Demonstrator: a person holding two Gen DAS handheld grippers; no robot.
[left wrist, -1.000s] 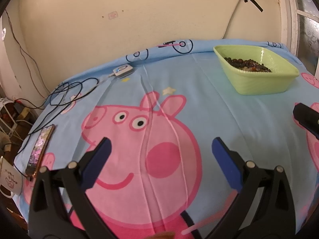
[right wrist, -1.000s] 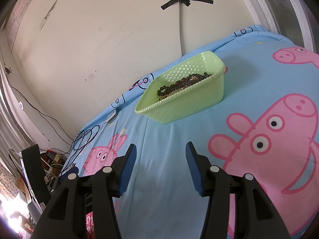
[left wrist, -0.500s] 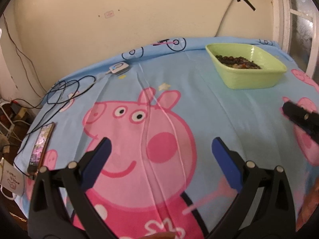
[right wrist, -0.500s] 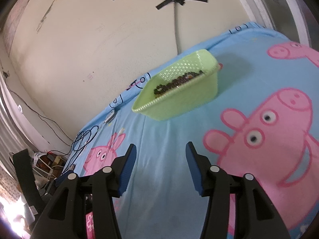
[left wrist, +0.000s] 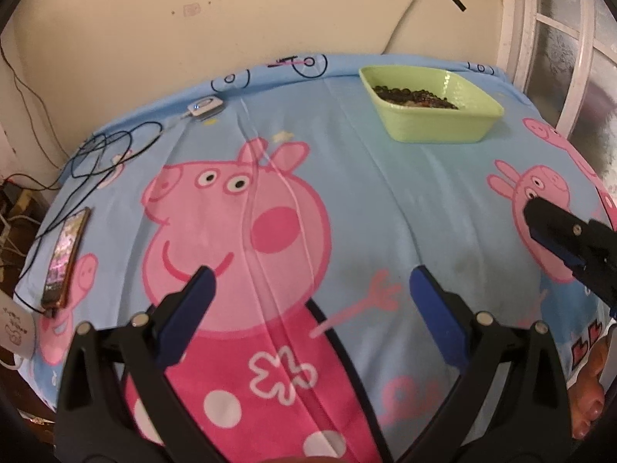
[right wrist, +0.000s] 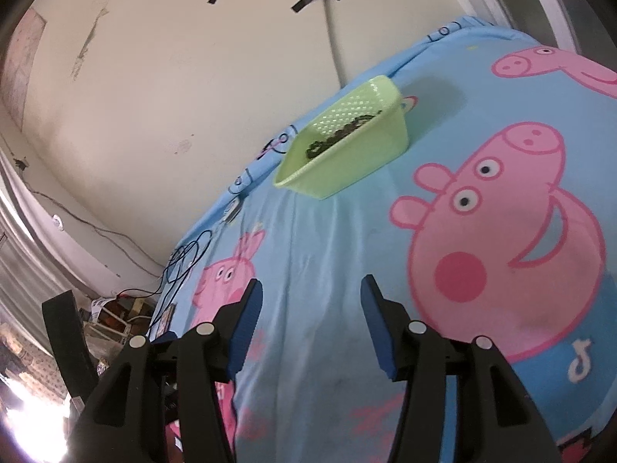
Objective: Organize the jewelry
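Right, both my empty hand-held grippers, left (left wrist: 308, 289) spread wide and right (right wrist: 310, 301) opening, hang over the bedsheet (left wrist: 385, 177), and the green basket (right wrist: 347, 169) of beads (left wrist: 416, 96) sits ahead by the wall, nearer the right.

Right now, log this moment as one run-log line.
left gripper: open, empty | right gripper: jaws opening, nothing between them | green basket: on cartoon sheet, dark beaded jewelry inside | phone: sheet's left edge
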